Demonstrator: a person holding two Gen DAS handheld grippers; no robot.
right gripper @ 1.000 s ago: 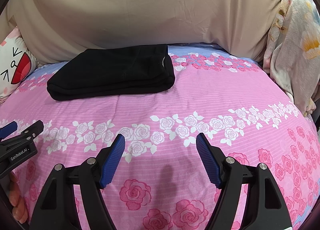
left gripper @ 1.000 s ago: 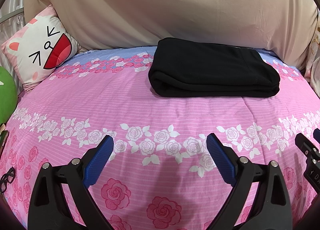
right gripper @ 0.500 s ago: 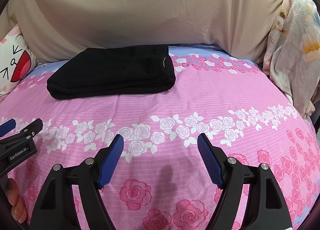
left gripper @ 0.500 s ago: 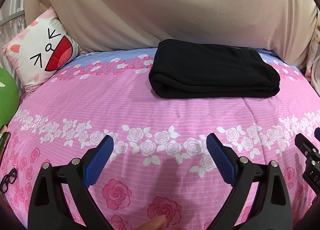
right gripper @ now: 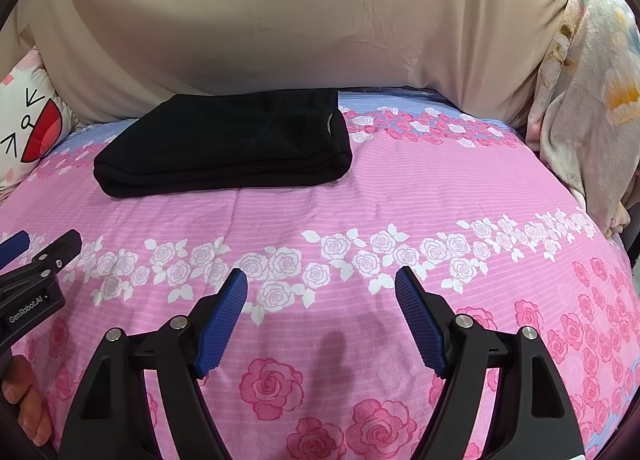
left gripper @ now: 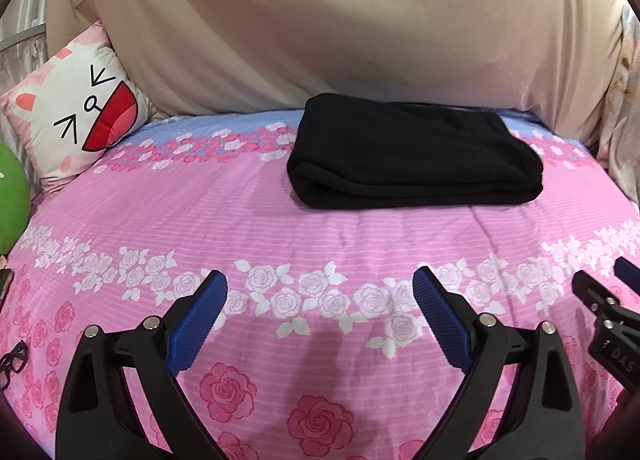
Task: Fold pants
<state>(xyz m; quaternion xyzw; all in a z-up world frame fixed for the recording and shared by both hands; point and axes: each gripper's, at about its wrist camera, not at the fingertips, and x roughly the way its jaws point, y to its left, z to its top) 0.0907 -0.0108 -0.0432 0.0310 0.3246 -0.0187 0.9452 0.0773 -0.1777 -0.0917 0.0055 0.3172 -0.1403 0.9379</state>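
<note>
Lying folded, black pants (left gripper: 412, 156), pink bedspread (left gripper: 248, 228)

pants (left gripper: 416, 156) | black; folded into a thick rectangle | flat on pink floral bedsheet (left gripper: 280, 228)

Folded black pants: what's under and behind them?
The folded black pants lie on the pink rose-print bedsheet; a beige draped cloth hangs behind. Anything beneath the pants is hidden.

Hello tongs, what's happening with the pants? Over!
Left tongs open, empty. Right tongs open, empty. Black pants folded on the pink bedspread, untouched. Nothing in the way.
</note>
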